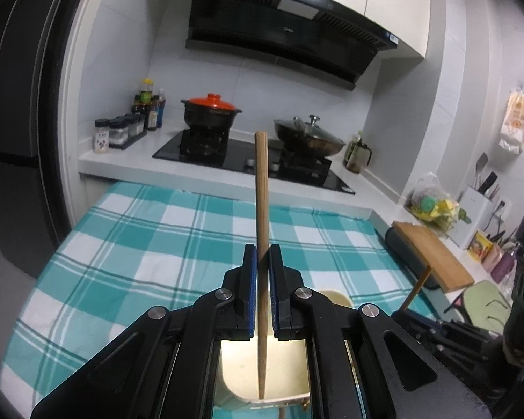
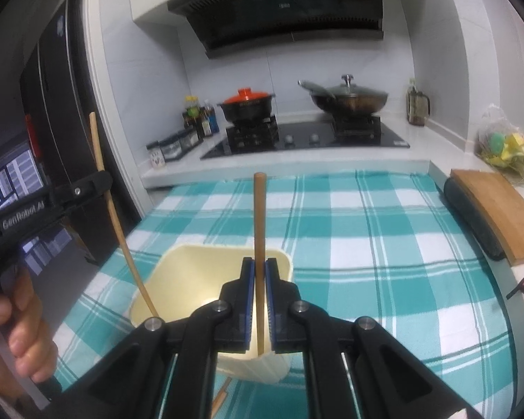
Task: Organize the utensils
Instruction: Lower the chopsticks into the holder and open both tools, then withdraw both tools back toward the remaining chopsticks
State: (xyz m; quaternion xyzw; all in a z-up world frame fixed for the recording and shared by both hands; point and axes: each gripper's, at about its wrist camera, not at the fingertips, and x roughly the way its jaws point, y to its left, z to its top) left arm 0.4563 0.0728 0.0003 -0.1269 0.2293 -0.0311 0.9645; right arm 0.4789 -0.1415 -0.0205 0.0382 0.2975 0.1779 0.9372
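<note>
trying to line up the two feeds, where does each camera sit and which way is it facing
Left wrist: sits on the left gripper, looks along its jaws over the checked cloth toward the stove; jaws clamp a chopstick over the cream holder.
Right wrist: sits on the right gripper, same heading; jaws clamp a second chopstick; the person's left hand and left gripper show at left.
Shared: holder, cloth, stove, red-lidded pot, wok.

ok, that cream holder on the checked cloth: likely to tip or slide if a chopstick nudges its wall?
Probably yes. The holder looks like thin plastic and nearly empty, so likely light. It stands tall on soft cloth, which may let it tip. The left tongs' chopstick leans at its rim, so a sideways push could shift it.
</note>
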